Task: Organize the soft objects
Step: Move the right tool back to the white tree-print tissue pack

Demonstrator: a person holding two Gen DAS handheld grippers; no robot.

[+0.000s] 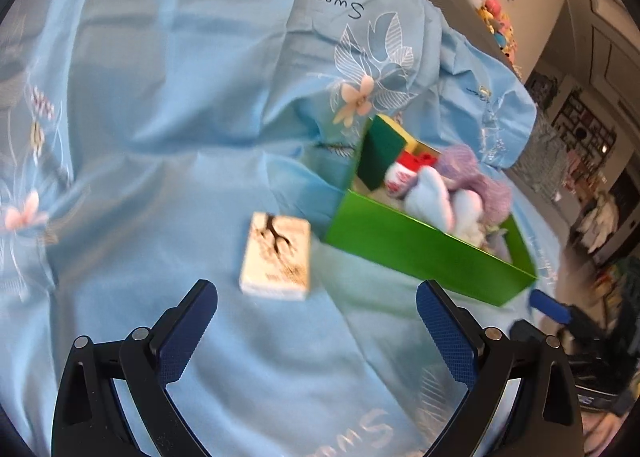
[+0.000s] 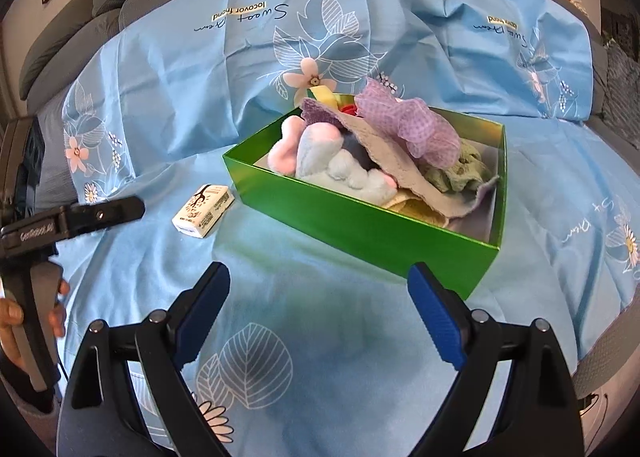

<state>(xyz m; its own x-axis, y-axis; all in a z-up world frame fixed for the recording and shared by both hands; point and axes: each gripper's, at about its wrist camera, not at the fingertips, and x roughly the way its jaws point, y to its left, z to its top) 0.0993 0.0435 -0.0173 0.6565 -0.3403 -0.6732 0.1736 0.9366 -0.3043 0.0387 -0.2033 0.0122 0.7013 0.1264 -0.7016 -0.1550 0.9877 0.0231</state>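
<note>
left gripper (image 1: 316, 297) gapes wide and empty; the tissue pack (image 1: 277, 257) lies at twelve o'clock, green box (image 1: 420, 253) at two. straddle the pack squarely, pinch gently. right gripper (image 2: 318, 289) open too, holding nothing.

one green box (image 2: 360, 217), one tissue pack (image 2: 203, 210), two grippers: left gripper (image 1: 316, 317), right gripper (image 2: 318, 297).

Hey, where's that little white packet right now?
The white packet lies flat on the blue sheet, just left of the green box in the right wrist view, apart from it and outside it.
</note>
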